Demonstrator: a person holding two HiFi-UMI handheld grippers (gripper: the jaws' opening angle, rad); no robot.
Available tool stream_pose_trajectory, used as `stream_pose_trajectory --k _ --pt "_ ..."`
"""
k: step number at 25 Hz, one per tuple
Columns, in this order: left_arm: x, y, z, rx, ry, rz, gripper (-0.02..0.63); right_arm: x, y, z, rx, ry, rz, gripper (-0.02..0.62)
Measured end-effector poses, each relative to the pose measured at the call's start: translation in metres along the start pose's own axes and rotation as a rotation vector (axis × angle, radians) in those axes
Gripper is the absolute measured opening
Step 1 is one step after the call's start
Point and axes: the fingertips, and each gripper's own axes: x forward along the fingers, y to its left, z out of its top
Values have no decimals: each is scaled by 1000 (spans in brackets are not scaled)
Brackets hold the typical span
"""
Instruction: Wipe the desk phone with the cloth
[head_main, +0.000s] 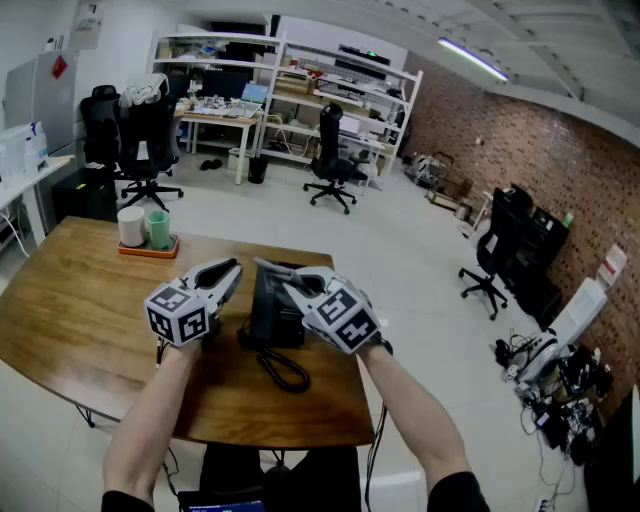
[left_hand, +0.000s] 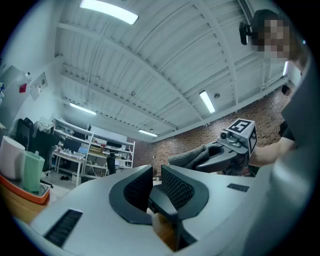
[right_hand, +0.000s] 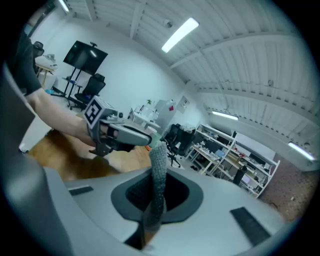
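**Cloth clamped in the right jaws, above the desk phone**

The dark desk phone (head_main: 272, 305) sits near the middle of the wooden table (head_main: 70, 310), between the two grippers. Its coiled cord (head_main: 285, 370) loops on the table towards the person. The grey cloth (right_hand: 159, 175) is pinched upright between the jaws of the right gripper (right_hand: 157, 192), and the jaws are closed tight on it. In the head view the right gripper (head_main: 285, 280) hangs over the phone's upper right part with the cloth leading. Whether the cloth touches the phone cannot be told.

The left gripper (head_main: 225, 272) is just beside the phone's left edge, pointing away from the person. In its own view the jaws of the left gripper (left_hand: 156, 187) stand almost together. Only a narrow slit separates the dark pads, and nothing is held in it. That view also shows the right gripper with the bunched cloth (left_hand: 192, 156) at its tip.

Further back on the table's left side, an orange tray (head_main: 148, 250) carries a white cup (head_main: 131, 226) and a green cup (head_main: 158, 229), well apart from the phone. Office chairs and shelving stand beyond the table.
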Motion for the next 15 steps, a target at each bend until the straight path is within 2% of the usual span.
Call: stream_pose_trajectory --k 3,6,10,13,15 --pt "7 14 -13 16 21 -4 40 52 -26 -13 -5 58 -62 25" --pt "3 18 -17 90 28 -20 35 97 -45 -15 0 73 -125 25" --pt "-1 10 -14 133 36 -43 35 125 -59 -30 -27 107 -194 25" --pt "-4 16 -11 103 24 -24 35 123 -42 -31 -113 127 -163 25" --pt "-6 22 -8 73 11 -10 34 115 -16 -29 -189 141 -83 25"
